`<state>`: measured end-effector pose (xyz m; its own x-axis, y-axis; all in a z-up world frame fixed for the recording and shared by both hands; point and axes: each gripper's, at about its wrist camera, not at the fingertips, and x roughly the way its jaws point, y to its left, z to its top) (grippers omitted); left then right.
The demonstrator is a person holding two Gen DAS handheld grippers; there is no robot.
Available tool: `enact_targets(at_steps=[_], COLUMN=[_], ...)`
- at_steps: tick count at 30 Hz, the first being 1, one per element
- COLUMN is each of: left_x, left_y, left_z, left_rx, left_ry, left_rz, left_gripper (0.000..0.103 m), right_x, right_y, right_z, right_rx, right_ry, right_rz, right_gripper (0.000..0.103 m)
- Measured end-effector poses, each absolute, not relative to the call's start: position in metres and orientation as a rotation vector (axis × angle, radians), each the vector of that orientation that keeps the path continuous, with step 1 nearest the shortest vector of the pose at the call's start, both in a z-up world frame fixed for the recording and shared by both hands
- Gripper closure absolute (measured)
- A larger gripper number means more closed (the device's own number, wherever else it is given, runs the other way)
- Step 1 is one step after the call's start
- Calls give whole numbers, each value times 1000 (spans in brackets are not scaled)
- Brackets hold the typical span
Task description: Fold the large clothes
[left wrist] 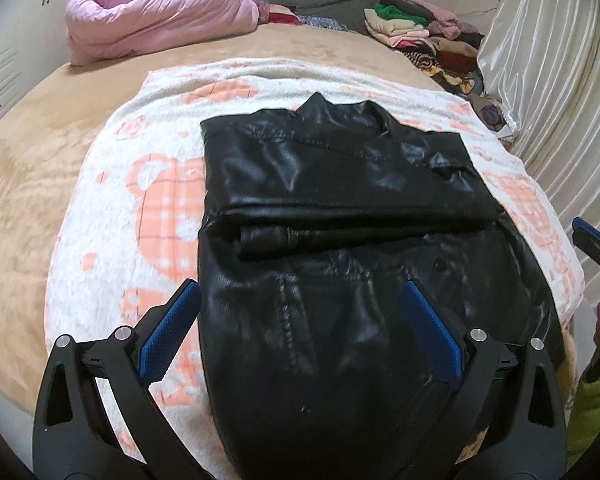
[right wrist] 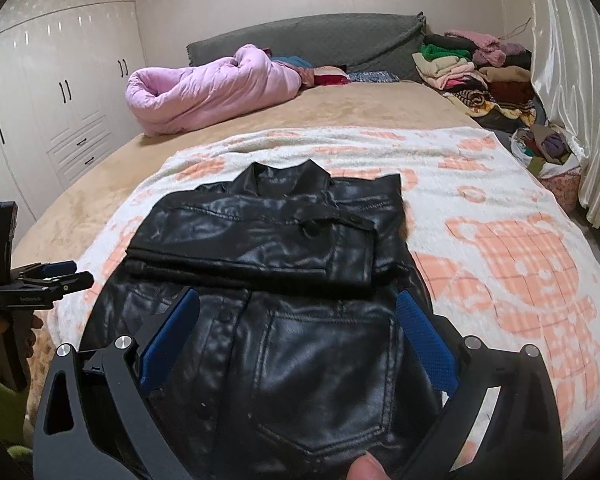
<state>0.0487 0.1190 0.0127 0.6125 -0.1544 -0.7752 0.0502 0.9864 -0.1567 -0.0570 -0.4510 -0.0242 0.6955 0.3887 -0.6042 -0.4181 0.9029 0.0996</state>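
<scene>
A black leather jacket [left wrist: 340, 184] lies flat on a white-and-orange blanket [left wrist: 140, 240], collar at the far end, sleeves folded across its middle. My left gripper [left wrist: 302, 300] is open above the jacket's near left part, with nothing between its blue pads. In the right wrist view the same jacket [right wrist: 300, 360] shows a back pocket close to me. My right gripper [right wrist: 298, 300] is open above that near end, holding nothing. The left gripper [right wrist: 76, 274] appears side-on at the left edge. A person's fingertip [right wrist: 366, 466] shows at the bottom.
The blanket [right wrist: 500, 260] covers a tan bed. A rolled pink duvet [right wrist: 212, 88] lies at the far left by the grey headboard [right wrist: 320, 40]. Stacked clothes [right wrist: 480, 76] fill the far right corner. A curtain [left wrist: 560, 100] hangs on the right; white wardrobes [right wrist: 60, 100] stand on the left.
</scene>
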Motion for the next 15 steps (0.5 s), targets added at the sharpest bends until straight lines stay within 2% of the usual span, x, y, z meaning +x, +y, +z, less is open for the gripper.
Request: enact_targets(at_steps=[15], left_x=[24], left_y=[129], left_z=[-10], left_rx=[-98], left_ry=[957], left_rz=[-100], left_gripper=[9], right_x=[-71], right_y=[-480], right_z=[-53], right_rx=[-76], right_ry=[741], right_rz=[399], right_gripper=[5])
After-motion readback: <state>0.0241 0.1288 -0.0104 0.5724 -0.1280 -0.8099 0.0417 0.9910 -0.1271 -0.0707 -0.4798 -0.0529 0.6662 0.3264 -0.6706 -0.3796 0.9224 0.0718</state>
